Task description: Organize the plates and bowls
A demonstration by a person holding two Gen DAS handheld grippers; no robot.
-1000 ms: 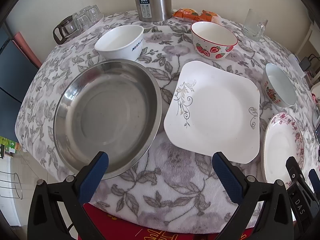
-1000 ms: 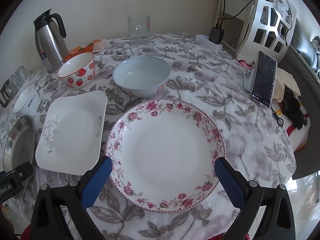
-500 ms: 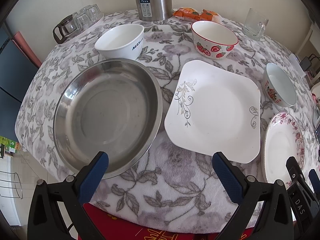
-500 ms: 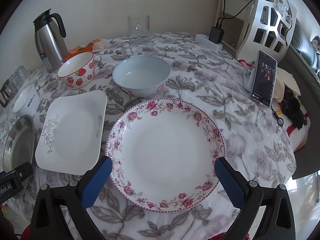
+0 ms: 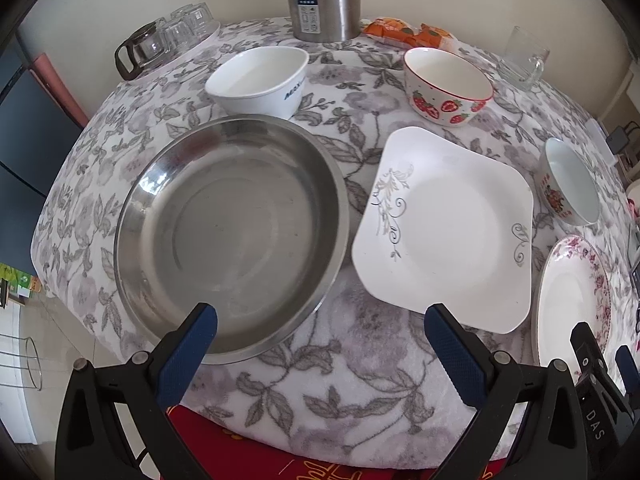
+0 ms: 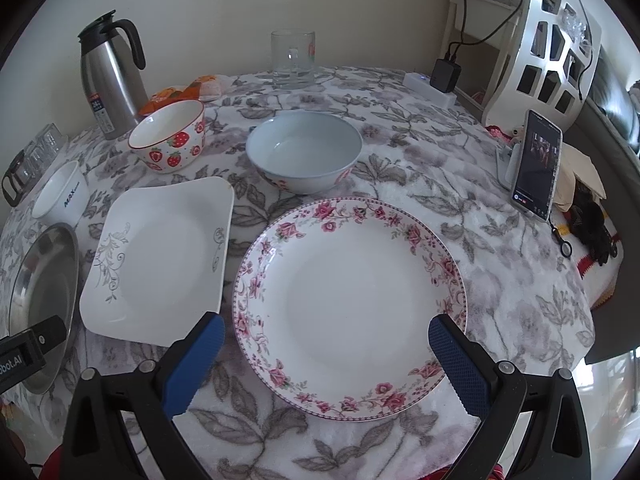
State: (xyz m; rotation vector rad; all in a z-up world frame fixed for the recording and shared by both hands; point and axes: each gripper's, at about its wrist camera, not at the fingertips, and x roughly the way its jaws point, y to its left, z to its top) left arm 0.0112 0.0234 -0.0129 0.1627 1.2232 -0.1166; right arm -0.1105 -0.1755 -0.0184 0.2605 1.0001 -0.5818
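The dishes all sat on a round table with a soft, flowery cloth (image 5: 360, 364), and none were stacked yet.

On the far left was the big metal pan (image 5: 230, 236). It looked light and strong, so it would not break, but its shiny side was probably slippery. The thin rim nearest the left gripper (image 5: 320, 344) seemed the best place to grab it. That gripper hung just above the near edge of the table, its blue fingers wide apart and holding nothing.

Behind the pan stood the small white bowl (image 5: 258, 80). Next came the square white plate (image 5: 444, 236), just beside the pan. It was hard and smooth and would likely crack if dropped. A corner edge looked easiest to pinch.

Behind that plate was the strawberry bowl (image 6: 168, 142). Its wall stood up tall, so a gripper could pinch the rim.

Then came the pale blue bowl (image 6: 304, 152), and in front of it the round rose plate (image 6: 350, 304). This plate lay flat on the fluffy cloth, so getting a finger under its low rim could be tricky. It was probably a bit heavy and easy to chip. The right gripper (image 6: 324, 340) hung over its near edge with fingers wide apart, empty too.
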